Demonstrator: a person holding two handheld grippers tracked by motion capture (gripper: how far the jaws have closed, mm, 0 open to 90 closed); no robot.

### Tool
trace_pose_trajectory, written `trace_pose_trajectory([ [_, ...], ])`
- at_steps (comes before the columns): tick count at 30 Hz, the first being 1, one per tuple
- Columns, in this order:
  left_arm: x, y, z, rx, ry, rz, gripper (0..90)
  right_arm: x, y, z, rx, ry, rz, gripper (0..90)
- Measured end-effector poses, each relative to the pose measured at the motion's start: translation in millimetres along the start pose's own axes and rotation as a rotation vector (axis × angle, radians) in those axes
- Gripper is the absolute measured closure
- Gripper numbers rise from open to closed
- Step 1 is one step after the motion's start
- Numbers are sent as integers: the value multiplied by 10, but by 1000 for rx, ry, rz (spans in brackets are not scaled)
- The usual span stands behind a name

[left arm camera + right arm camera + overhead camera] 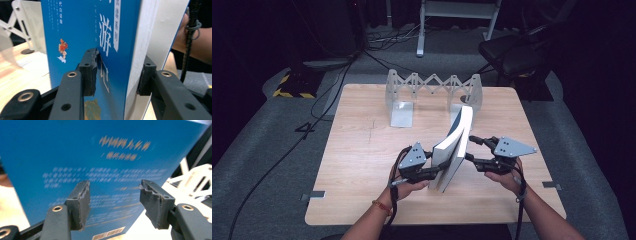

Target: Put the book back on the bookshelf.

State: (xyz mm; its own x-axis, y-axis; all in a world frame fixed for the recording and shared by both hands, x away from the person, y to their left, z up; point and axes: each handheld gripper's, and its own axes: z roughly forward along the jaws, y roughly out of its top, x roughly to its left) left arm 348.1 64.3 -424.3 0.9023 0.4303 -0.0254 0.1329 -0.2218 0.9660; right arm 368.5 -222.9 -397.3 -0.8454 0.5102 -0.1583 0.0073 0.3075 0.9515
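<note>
- Table: book stands on edge at near centre, leaning, long axis running near to far toward the rack at the far side
- Left tool grasps the book's near end
- Right tool, released, faces the back cover from the right

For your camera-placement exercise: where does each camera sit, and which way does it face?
High view: above the table, looking forward and down; both forearms, left gripper, right gripper.
Left gripper view: along its fingers at the book between them.
Right gripper view: facing the book's back cover, fingers apart.
All share the book.
</note>
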Motion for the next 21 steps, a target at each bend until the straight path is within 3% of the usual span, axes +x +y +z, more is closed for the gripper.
trace_pose_trajectory([
  [7,-3,36,-61,49,8,15,471,102,-60,95,29,28,-8,405],
  [9,-10,33,-79,68,-1,9,400,108,-70,99,31,32,-7,404],
  [11,-40,14,-97,85,18,14,336,115,-76,100,32,44,-3,400],
  [15,-129,-13,-118,110,52,28,283,141,-72,101,33,49,-12,401],
  [17,-181,-24,-120,129,46,39,198,149,-70,98,33,51,-14,395],
  [20,-380,-76,-52,165,60,67,170,195,-65,119,37,55,-31,396],
  [21,-380,-76,-52,165,60,67,151,210,-61,131,40,58,-40,396],
])
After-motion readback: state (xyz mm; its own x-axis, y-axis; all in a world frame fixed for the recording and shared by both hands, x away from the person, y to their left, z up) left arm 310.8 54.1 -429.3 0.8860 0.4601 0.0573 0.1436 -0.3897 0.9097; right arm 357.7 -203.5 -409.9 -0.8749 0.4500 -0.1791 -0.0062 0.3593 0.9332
